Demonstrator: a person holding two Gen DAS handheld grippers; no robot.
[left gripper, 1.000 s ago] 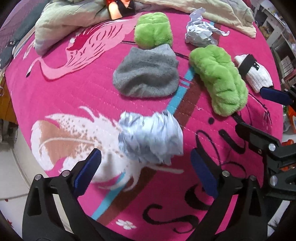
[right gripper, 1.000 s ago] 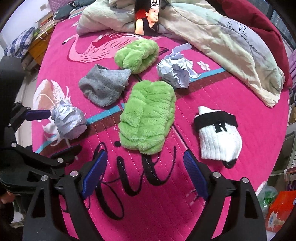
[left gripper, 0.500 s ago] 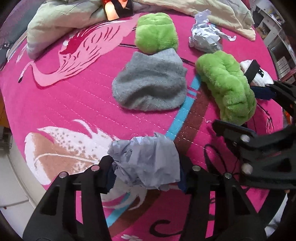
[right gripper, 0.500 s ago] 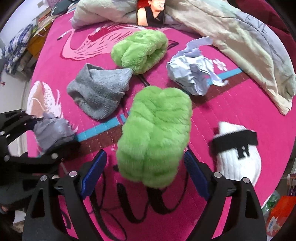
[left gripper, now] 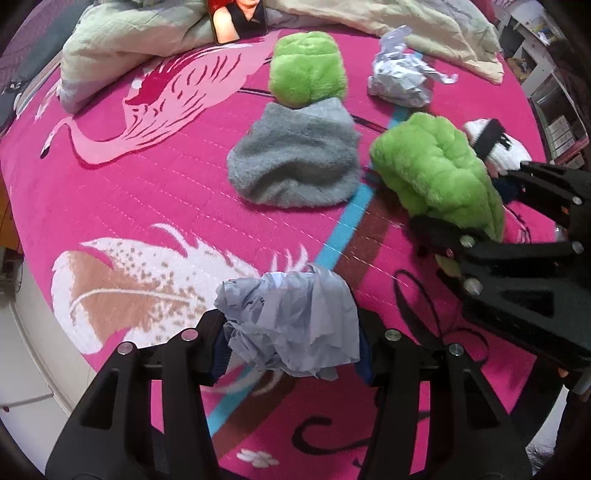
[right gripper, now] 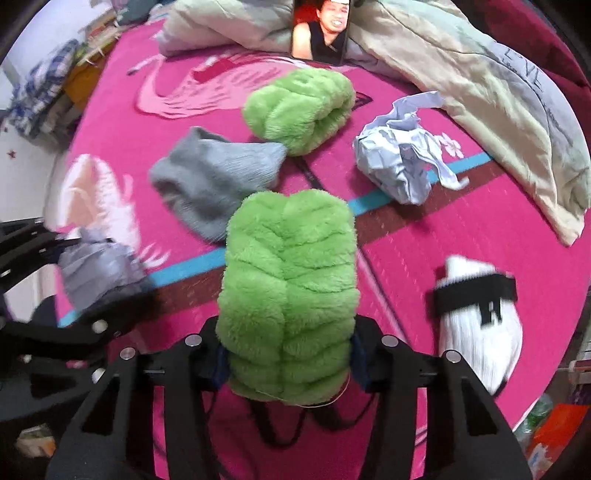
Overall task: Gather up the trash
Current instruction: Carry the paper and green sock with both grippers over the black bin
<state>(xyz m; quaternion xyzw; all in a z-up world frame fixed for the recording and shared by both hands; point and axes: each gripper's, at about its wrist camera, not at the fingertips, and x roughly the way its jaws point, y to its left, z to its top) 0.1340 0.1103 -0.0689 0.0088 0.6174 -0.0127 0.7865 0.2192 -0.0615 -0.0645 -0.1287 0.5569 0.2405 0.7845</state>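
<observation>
My left gripper (left gripper: 291, 350) is shut on a crumpled grey-blue paper ball (left gripper: 291, 325), near the front edge of the pink bedspread (left gripper: 147, 192); the ball also shows in the right wrist view (right gripper: 99, 269). My right gripper (right gripper: 288, 362) is shut on a fluffy green sock (right gripper: 288, 291), which also shows in the left wrist view (left gripper: 439, 173). A second crumpled paper ball (right gripper: 399, 166) lies further back on the right, seen also in the left wrist view (left gripper: 400, 85).
A grey sock (right gripper: 210, 181), a second green fluffy sock (right gripper: 299, 107) and a white sock with a black band (right gripper: 480, 314) lie on the bed. A phone (right gripper: 319, 29) leans on rumpled bedding (right gripper: 480, 74) at the back.
My left gripper closed on the near paper ball. My right gripper moved forward and closed on the green sock.
</observation>
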